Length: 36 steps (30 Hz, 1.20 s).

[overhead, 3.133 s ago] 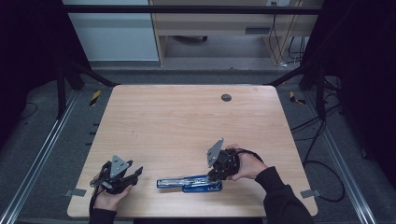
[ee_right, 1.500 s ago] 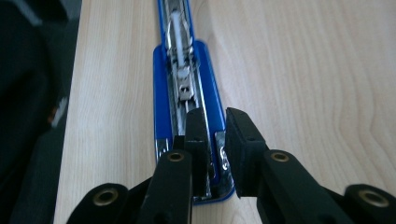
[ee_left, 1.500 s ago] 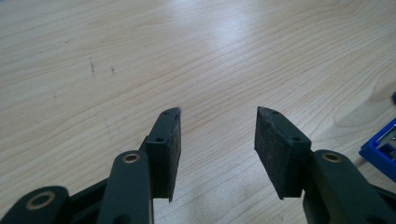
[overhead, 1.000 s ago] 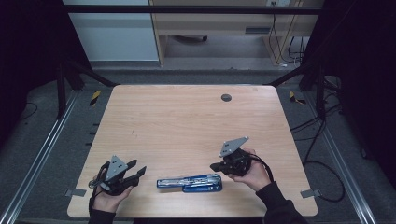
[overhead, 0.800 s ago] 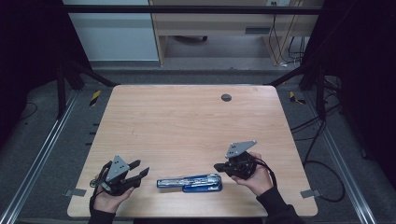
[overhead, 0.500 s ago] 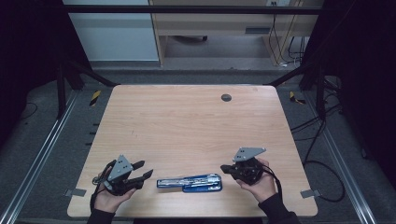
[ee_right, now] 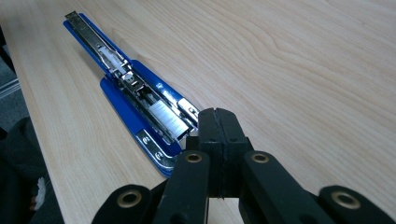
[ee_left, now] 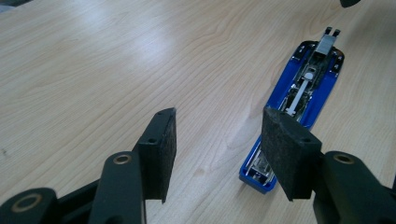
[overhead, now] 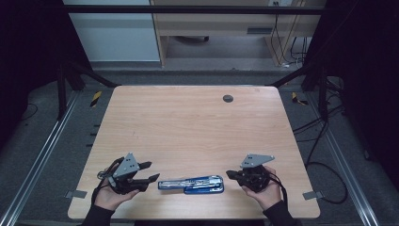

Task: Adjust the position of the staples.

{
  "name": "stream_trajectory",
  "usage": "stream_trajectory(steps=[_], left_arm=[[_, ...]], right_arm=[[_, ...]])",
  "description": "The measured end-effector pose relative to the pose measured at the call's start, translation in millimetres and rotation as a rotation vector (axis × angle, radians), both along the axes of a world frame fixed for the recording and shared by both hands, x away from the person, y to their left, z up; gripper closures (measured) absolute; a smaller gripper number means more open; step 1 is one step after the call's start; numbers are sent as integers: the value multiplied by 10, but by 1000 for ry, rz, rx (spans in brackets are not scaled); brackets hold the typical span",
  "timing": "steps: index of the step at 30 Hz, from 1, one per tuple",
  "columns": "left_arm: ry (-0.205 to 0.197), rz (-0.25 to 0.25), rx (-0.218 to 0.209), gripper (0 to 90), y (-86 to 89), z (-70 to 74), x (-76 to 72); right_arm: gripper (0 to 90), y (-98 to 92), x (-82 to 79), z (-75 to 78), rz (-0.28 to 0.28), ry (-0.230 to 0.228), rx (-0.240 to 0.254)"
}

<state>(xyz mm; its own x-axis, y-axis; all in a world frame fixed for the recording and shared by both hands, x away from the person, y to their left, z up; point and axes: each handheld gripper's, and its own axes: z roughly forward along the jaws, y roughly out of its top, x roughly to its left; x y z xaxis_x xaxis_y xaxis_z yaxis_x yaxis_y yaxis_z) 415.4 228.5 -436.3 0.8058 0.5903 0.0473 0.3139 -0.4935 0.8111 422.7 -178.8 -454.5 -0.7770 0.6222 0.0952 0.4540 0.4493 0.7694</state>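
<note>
A blue stapler (overhead: 190,184), folded open flat with its metal staple rail up, lies near the table's front edge between my two grippers. My left gripper (overhead: 150,171) rests just left of it. Its jaws have just been opening and have only bare table between them. In the left gripper view the left gripper (ee_left: 224,149) stands open, and the stapler (ee_left: 303,88) runs away from beside one pad (ee_left: 287,154). My right gripper (overhead: 229,174) sits just right of the stapler, shut with nothing in it. In the right gripper view the right gripper (ee_right: 217,116) points at the stapler's (ee_right: 135,88) near end.
The wooden table (overhead: 188,127) has a small round grommet (overhead: 227,98) near its far edge. A person's hands hold both grippers at the front edge. Metal rails and cables (overhead: 320,127) run along the floor at the sides.
The right gripper has pulled off the stapler's right end and moved right and toward the front edge. The left gripper's jaws have spread wider. The stapler stays put.
</note>
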Motion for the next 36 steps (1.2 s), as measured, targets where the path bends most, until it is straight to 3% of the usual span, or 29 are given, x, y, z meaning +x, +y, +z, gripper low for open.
stream_trajectory(steps=[9,16,24,36], left_arm=[[21,-83,20,460,-76,16,12],[43,-172,76,460,-192,13,46],[70,-237,149,454,-255,-55,98],[99,-271,203,452,-284,-220,111]], right_arm=[[900,7,-72,-45,14,3,8],[900,56,-109,-71,45,11,2],[900,104,-152,-111,67,27,-9],[900,205,-190,-216,79,43,-33]])
